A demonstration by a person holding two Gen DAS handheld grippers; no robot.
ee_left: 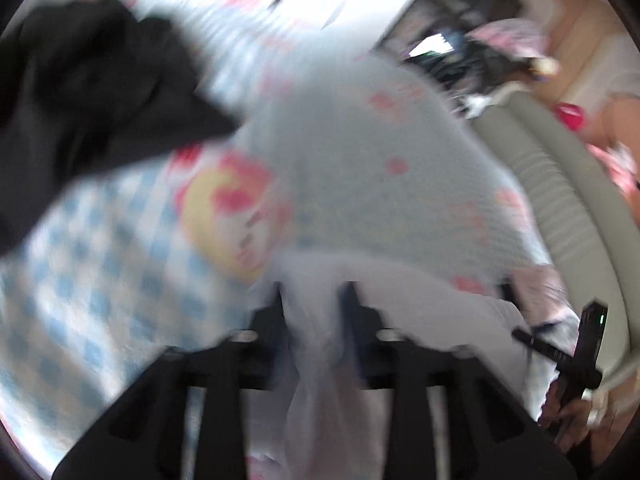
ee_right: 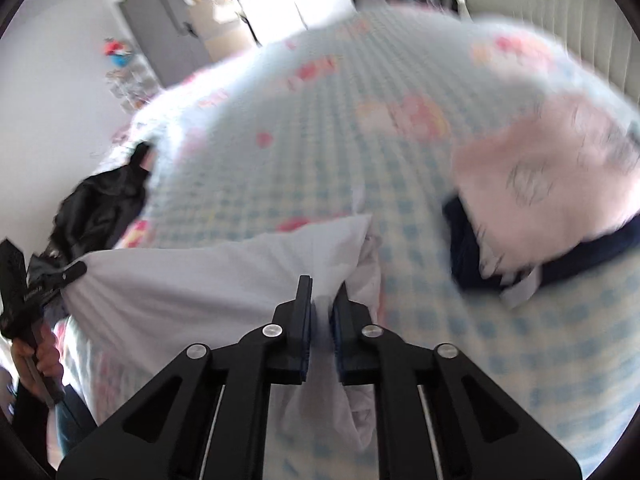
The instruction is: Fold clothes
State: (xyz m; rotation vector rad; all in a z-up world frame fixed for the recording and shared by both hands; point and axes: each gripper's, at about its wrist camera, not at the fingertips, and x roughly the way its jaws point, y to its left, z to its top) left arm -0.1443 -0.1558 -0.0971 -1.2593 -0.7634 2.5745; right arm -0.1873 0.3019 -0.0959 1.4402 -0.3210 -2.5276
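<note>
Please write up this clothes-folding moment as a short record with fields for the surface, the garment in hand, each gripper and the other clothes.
surface: bed with a blue checked bedspread
garment in hand: white garment, stretched between both grippers
left gripper: shut on the white garment
right gripper: shut on the white garment
other clothes: black garment at the bed's edge; pink garment lying on a dark blue garment
image quality: both views blurred
</note>
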